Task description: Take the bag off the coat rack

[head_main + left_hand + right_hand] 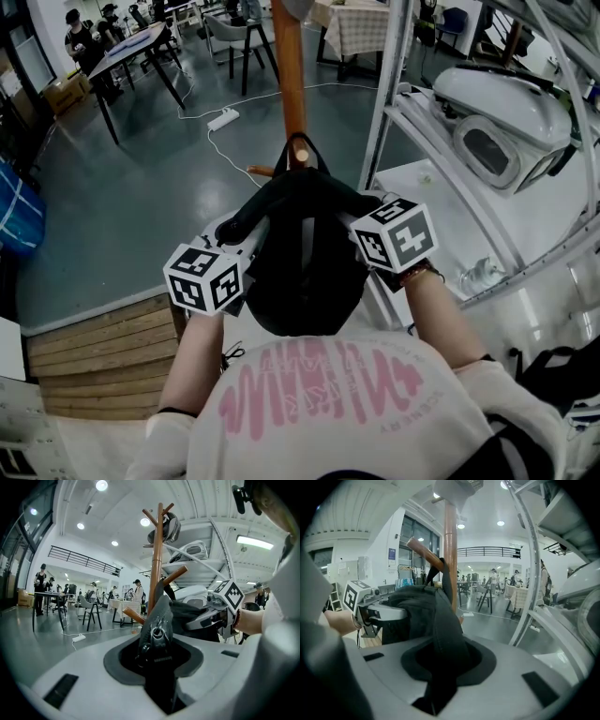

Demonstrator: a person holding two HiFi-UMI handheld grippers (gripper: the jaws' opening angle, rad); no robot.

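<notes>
Both forearms reach straight forward from the person's chest, nearly parallel, with one claw on each side of the black bag (305,267). The left claw (155,637) is closed on the bag's zippered edge: a seam with a metal zipper pull fills the slot between its jaws. The right claw (440,637) pinches a fold of the bag's dark fabric on the opposite side, so the two marker cubes face each other across the bag.

The bag is still on the wooden coat rack (292,84). Its strap (302,150) is looped over one of the lower pegs, and its body hangs against the pole between the claws. Its long axis runs from the strap at the peg down towards the person, strap end uppermost. The gripped edges rise from each claw towards the pole.
</notes>
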